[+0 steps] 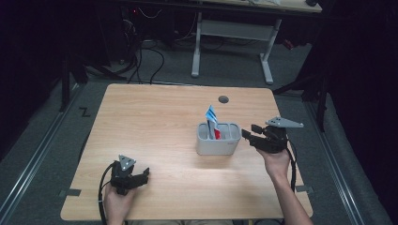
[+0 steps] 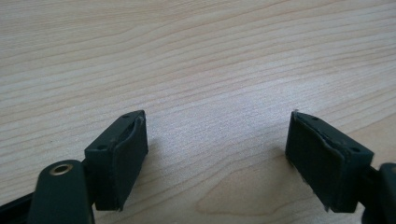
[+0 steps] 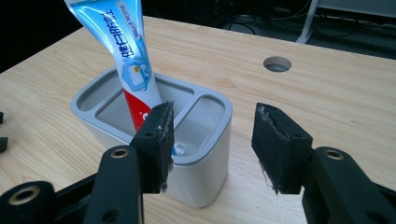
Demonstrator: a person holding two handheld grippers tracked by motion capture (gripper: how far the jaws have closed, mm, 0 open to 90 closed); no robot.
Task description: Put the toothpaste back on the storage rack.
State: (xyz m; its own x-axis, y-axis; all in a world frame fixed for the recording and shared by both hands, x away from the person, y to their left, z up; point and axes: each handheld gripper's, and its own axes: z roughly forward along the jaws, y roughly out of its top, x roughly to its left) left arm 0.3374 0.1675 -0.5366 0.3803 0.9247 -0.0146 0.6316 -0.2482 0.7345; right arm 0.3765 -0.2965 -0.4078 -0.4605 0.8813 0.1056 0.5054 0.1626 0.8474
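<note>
A grey divided holder (image 1: 218, 143) (image 3: 205, 182) stands right of the table's middle. A blue, white and red toothpaste tube (image 1: 211, 120) (image 3: 125, 56) leans upright in one of its compartments. My right gripper (image 1: 249, 133) (image 3: 214, 123) hovers just right of the holder, pointing at it. Its jaws are open, with the holder's near end showing in the gap and nothing pressed. My left gripper (image 1: 143, 174) (image 2: 217, 128) rests low near the front left of the wooden table (image 1: 155, 117), open over bare wood.
A round cable hole (image 1: 223, 99) (image 3: 277, 63) sits in the tabletop behind the holder. A white desk frame (image 1: 232, 30) and cables stand on the floor beyond the far edge. Dark floor surrounds the table.
</note>
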